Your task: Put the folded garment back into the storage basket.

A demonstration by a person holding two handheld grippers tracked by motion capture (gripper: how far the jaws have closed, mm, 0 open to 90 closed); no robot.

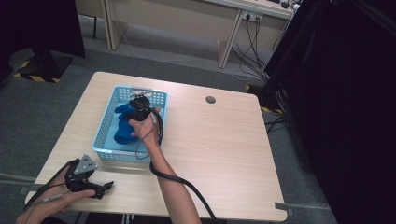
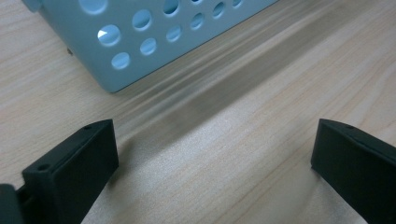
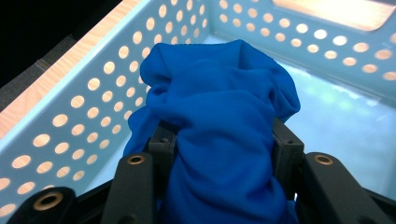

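Cloth [image 3: 219, 116], blue, bunched, lay inside the pale blue basket [image 1: 103, 126] on the table [image 1: 224, 140]. We held our right gripper [image 3: 219, 154] closed on a thick fold of it. We judged it soft, light and limp, best pinched at a gathered ridge. Our left gripper [image 2: 215, 163] rested near the basket's outer wall, jaws spread wide, empty.
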